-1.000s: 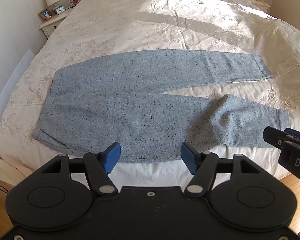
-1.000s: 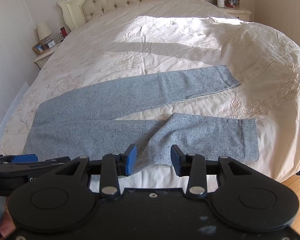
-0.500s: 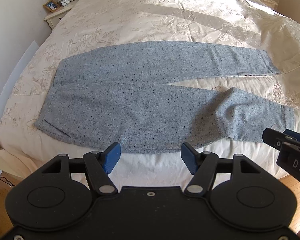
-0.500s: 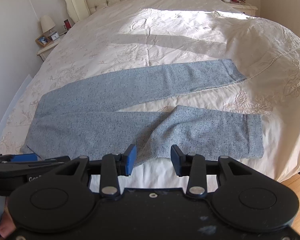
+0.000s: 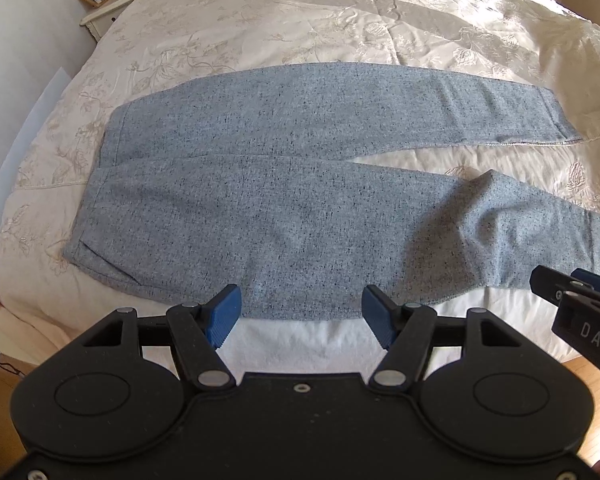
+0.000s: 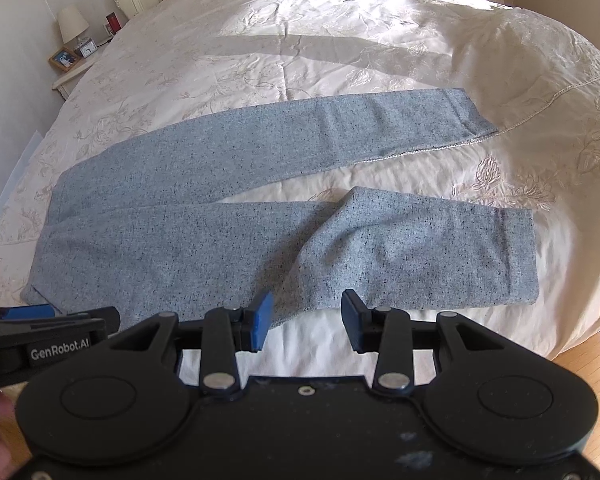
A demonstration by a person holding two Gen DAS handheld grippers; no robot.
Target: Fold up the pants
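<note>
Pants (image 5: pixel 300 184) lie flat on the bed (image 5: pixel 340 12), unfolded, waistband at the left, both legs running right. Far leg (image 6: pixel 300 136) is straight and smooth, cuff toward the right side of the bedspread. Near leg (image 6: pixel 400 256) has a bump and a crease about midway, then runs to its cuff near the bed's right edge. The legs are spread apart in a V with bedspread showing between them.

Left gripper (image 5: pixel 300 314): jaws wide open, empty, hovering just short of the near edge of the pants around the thigh. Right gripper (image 6: pixel 306 320): jaws open, a little less wide, empty, poised at the near leg's lower edge by the crease. Neither touches cloth, as far as the views show.

Progress: no fold made yet. Judged step: approach for the first grasp. Left to do: bring one leg over the other, smooth the bump, then fold lengthwise to shorten.

Nightstand (image 6: pixel 72 68) with lamp at the far left, not involved.
</note>
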